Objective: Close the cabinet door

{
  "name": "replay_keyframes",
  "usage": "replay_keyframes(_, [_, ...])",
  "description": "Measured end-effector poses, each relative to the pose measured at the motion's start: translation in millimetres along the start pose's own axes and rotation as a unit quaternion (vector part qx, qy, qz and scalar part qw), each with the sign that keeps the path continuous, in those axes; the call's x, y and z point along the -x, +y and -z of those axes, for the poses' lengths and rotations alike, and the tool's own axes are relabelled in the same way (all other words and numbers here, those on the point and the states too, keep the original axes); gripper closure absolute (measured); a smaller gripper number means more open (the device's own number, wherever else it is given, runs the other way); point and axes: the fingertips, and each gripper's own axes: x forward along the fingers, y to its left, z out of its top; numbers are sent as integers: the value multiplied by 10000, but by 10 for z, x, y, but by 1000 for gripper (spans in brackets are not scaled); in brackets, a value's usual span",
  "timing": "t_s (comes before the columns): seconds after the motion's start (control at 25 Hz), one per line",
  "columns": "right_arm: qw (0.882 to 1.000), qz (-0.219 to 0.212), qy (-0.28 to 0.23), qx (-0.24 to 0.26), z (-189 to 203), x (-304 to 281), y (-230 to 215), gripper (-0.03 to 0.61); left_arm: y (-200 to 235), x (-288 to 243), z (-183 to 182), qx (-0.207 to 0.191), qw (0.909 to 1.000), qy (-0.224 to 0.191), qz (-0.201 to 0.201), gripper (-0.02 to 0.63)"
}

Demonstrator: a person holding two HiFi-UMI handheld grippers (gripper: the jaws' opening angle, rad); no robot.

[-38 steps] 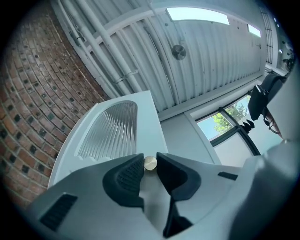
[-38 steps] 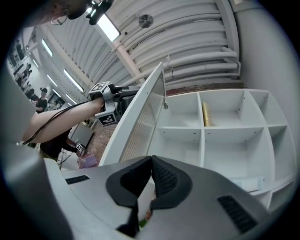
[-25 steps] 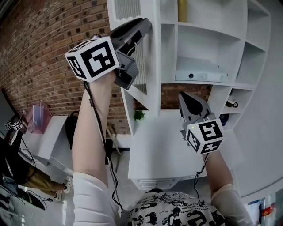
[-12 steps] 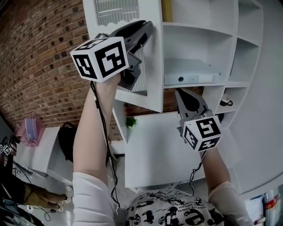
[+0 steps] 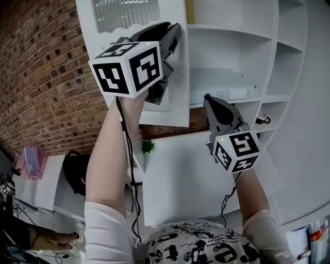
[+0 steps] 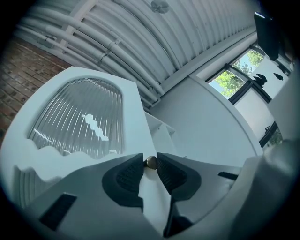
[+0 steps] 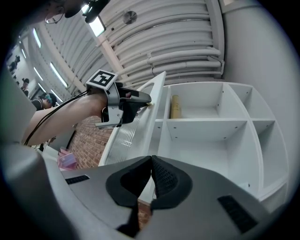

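Note:
The white cabinet door (image 5: 172, 77) with a ribbed glass panel (image 5: 121, 15) stands part open in front of the white shelves (image 5: 234, 49). My left gripper (image 5: 174, 30) is raised to the door's free edge. In the left gripper view its pads close on the small brass knob (image 6: 151, 162) of the door (image 6: 133, 117); the jaws have just eased slightly wider with the knob still between them. My right gripper (image 5: 208, 99) hangs lower, in front of the shelves, shut with nothing in it (image 7: 150, 161). The right gripper view shows the door (image 7: 152, 115) angled out from the shelves.
A yellow tube (image 7: 175, 107) stands on an upper shelf and a flat white box (image 5: 227, 85) lies on the shelf below. A mug (image 5: 263, 119) sits in a right compartment. A brick wall (image 5: 46, 77) lies left, with a small plant (image 5: 148, 147) and pink box (image 5: 31, 160) below.
The door has swung further towards the shelves, its front now facing me more, with the left gripper on its knob. The right gripper has shifted a little and stays shut.

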Motion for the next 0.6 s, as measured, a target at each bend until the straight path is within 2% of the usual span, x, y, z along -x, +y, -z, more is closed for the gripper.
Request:
replay_keyframes(0.36, [9985, -524, 165, -25, 123, -151, -338, 563, 185, -309, 137, -280, 9959, 205, -832, 516])
replay_keyframes(0.6, [9971, -763, 46, -63, 101, -155, -493, 563, 203, -421, 165, -734, 9870, 486, -1345, 522])
